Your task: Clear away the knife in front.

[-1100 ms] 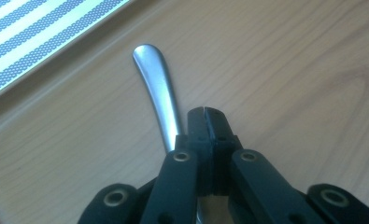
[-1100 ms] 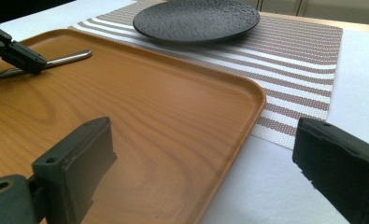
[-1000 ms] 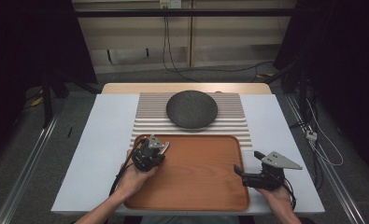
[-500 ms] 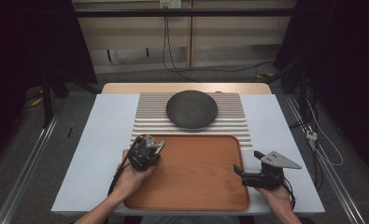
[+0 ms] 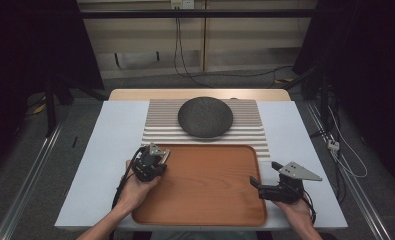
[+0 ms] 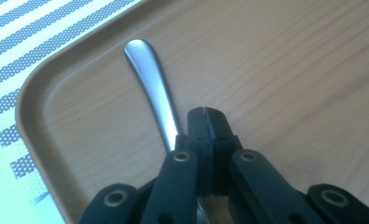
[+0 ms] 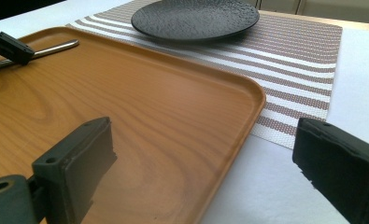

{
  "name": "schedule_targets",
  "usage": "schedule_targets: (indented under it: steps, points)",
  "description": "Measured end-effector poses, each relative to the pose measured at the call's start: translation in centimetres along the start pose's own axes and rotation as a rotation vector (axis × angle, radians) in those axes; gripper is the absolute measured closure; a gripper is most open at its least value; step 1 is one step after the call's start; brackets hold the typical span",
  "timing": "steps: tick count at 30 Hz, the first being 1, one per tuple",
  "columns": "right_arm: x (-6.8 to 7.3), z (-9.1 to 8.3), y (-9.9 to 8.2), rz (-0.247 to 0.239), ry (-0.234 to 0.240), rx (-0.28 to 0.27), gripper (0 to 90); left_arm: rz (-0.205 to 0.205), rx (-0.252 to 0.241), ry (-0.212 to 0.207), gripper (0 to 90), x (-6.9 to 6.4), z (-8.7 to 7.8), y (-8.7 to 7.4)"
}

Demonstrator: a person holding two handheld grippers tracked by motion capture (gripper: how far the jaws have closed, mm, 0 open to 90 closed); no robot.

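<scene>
The left gripper sits at the wooden tray's ten-o'clock corner, its jaws pressed together on or just beside the handle of a steel utensil lying flat there; whether they truly pinch it I cannot tell. The right gripper waits at the tray's four-o'clock edge, jaws spread and empty. This looks like the pick-up step. Next, I'd judge, comes a clean lift, then carrying the utensil toward the dark plate on the striped mat at twelve o'clock on the desk.
</scene>
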State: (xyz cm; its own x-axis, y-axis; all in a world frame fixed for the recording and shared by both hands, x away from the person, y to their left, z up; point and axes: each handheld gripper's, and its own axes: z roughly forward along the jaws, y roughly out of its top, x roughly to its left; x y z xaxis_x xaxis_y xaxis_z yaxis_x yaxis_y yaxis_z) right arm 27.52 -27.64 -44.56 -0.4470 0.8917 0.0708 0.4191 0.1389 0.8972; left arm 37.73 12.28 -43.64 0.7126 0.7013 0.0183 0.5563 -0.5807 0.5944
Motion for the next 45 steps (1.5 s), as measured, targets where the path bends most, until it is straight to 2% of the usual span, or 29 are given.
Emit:
schedule_targets:
  steps: [4, 9, 10, 18, 28, 35, 38, 45]
  points:
    - [0.0, 0.0, 0.0, -0.003, -0.003, -0.001, 5.2, -0.010, 0.011, -0.015, 90.0, 0.1, -0.1, 0.0]
    - [0.0, -0.2, 0.0, -0.004, -0.008, -0.004, 5.3, -0.004, 0.027, 0.021, 90.0, 0.0, -0.3, -0.1]
    - [0.0, -0.2, 0.0, -0.004, -0.008, -0.004, 5.3, -0.003, 0.031, 0.009, 90.0, 0.2, -0.4, -0.2]
    - [0.1, 0.0, 0.0, -0.010, -0.004, -0.001, 5.3, -0.027, 0.025, 0.000, 90.0, 0.7, -0.6, -0.5]
    - [0.1, 0.0, 0.0, -0.004, -0.005, 0.000, 5.3, -0.017, 0.040, 0.019, 90.0, 1.1, -0.9, -0.7]
    - [0.1, 0.1, 0.0, -0.007, -0.004, 0.001, 5.3, -0.026, 0.036, 0.018, 90.0, 1.2, -0.9, -0.8]
    - [0.1, 0.1, 0.0, -0.005, -0.004, 0.002, 5.3, -0.039, 0.052, 0.018, 90.0, 1.5, -1.0, -0.6]
    - [0.1, 0.1, 0.0, -0.006, -0.003, 0.002, 5.3, -0.032, 0.069, 0.025, 90.0, 1.8, -1.0, -0.5]
